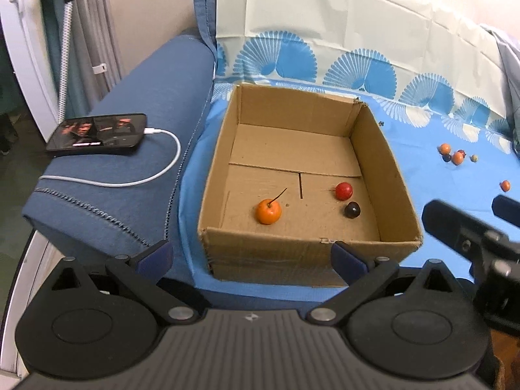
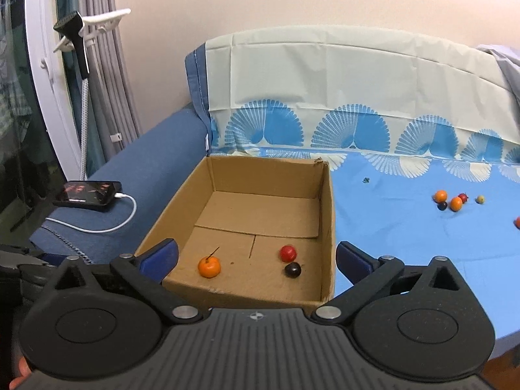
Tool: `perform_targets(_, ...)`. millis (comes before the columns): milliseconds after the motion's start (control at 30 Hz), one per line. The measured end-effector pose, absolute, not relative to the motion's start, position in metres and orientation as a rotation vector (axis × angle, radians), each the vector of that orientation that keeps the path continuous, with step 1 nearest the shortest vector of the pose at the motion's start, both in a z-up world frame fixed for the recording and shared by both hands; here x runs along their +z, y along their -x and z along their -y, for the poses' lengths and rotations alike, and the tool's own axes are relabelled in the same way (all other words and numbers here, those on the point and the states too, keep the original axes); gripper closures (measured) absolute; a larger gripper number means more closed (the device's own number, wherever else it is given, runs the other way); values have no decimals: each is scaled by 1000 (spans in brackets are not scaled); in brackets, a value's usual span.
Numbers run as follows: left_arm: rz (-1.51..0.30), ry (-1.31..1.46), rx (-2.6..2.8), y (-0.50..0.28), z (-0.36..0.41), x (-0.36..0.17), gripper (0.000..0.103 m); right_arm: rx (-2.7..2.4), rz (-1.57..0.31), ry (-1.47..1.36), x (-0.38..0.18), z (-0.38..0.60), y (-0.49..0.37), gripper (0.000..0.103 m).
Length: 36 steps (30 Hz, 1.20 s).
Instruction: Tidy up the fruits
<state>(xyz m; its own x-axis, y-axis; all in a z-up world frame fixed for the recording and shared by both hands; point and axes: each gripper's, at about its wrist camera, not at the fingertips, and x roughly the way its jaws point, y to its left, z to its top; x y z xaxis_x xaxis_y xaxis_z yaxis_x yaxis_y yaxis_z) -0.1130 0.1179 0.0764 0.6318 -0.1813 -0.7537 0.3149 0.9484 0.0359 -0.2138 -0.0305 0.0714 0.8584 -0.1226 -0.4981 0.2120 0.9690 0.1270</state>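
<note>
While both grippers sit spread wide w/ nothing between the fingers, box (image 1: 305, 175) lies straight ahead of each. Left gripper (image 1: 252, 255) low at box's near wall, blue fingertips (image 1: 346, 256) just short of the cardboard. Right gripper (image 2: 256, 258) also at near edge, tips straddling the front corners. Seen from left cam as dark blurred fingers (image 1: 455, 224) off to the right of box.

Inside box, near front: orange fruit (image 1: 268, 212) w/ thin stem, left side; red fruit (image 1: 343, 190) and dark fruit (image 1: 352, 210) right side, the two just beside each other, apart from the orange one. Same trio in right cam: orange (image 2: 209, 267), red (image 2: 288, 253), dark (image 2: 292, 270).

Loose fruits (image 2: 451, 200) clustered on blue cloth (image 2: 406, 243) well right of box; one more orange fruit (image 1: 504, 185) nearer, apart from cluster.

Cloth w/ fan print draped over sofa seat and back. Blue armrest (image 1: 130, 169) left of box, carrying phone (image 1: 97, 134) w/ lit screen and white cable (image 1: 130, 180) plugged in. Curtain (image 2: 107, 81) and white frame at far left, beige wall behind.
</note>
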Motion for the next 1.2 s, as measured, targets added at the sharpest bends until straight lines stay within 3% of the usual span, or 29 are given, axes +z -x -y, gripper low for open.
perform_targets(500, -775, -171, -283, 149, -126, 96, 0, -187, -445, -190, 81, 18, 254, 1)
perform_targets(1200, -798, -194, -288, 141, -118, 92, 0, -194, -460, -221, 76, 27, 249, 1)
